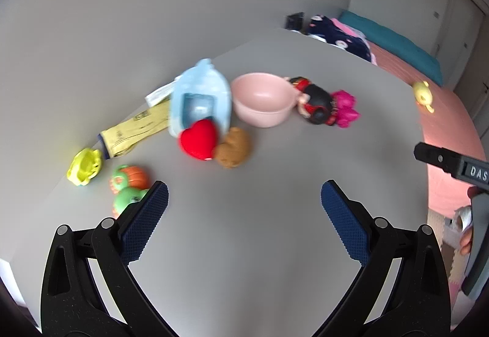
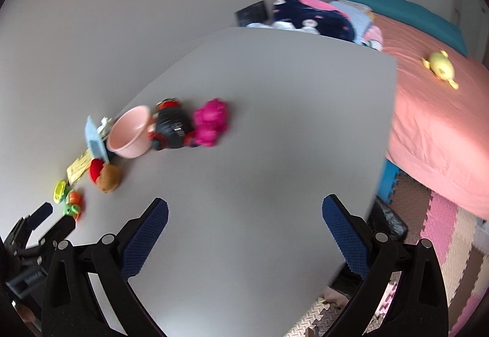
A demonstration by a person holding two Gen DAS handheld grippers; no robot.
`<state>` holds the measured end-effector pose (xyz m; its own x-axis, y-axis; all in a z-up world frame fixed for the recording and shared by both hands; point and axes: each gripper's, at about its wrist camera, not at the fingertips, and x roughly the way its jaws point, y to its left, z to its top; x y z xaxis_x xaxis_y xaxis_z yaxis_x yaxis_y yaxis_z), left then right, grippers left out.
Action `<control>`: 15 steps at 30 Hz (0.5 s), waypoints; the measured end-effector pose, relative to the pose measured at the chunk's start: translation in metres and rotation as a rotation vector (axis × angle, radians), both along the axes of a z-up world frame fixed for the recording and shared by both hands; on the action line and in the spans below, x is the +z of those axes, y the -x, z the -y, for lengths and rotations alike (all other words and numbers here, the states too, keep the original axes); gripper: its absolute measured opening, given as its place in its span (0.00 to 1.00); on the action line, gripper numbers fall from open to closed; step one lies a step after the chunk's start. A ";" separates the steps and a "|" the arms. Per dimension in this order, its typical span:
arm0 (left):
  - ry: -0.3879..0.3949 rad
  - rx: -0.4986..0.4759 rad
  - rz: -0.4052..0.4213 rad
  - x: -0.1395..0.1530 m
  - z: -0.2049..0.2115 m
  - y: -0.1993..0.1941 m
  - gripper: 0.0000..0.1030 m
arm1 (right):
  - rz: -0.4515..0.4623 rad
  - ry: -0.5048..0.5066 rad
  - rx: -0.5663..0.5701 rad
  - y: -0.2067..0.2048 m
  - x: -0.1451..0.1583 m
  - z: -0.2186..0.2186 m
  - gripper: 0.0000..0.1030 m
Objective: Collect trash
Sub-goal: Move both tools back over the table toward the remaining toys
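A yellow flat wrapper (image 1: 136,130) lies on the grey table (image 1: 244,230) by the wall, with a white paper scrap (image 1: 159,94) behind it. Beside them sit a light-blue toy house (image 1: 200,97), a red heart plush (image 1: 198,138), a brown plush (image 1: 233,147), a pink bowl (image 1: 262,98), a black-and-red doll (image 1: 314,101) and a magenta toy (image 1: 345,109). My left gripper (image 1: 244,199) hovers open over bare table in front of them. My right gripper (image 2: 244,214) is open too, farther right; the bowl (image 2: 131,132) and doll (image 2: 172,126) lie to its left.
A yellow-green toy (image 1: 84,167) and an orange-green turtle toy (image 1: 128,184) lie at the left near the table edge. A pink bed (image 2: 437,123) with a yellow toy (image 2: 440,65) stands right of the table. A black bin (image 2: 388,224) and foam mats (image 2: 443,236) are below.
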<state>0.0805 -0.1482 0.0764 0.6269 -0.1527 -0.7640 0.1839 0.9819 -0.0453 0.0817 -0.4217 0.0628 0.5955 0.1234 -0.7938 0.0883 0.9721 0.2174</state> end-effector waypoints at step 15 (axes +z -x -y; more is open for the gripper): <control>-0.029 0.236 -0.138 -0.054 -0.089 -0.050 0.92 | -0.052 -0.137 0.113 -0.034 -0.012 -0.097 0.98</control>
<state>0.1305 -0.0588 0.0225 0.5322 0.0088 -0.8465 -0.0561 0.9981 -0.0249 0.1159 -0.3244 0.0509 0.5301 0.2964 -0.7944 -0.0048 0.9379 0.3467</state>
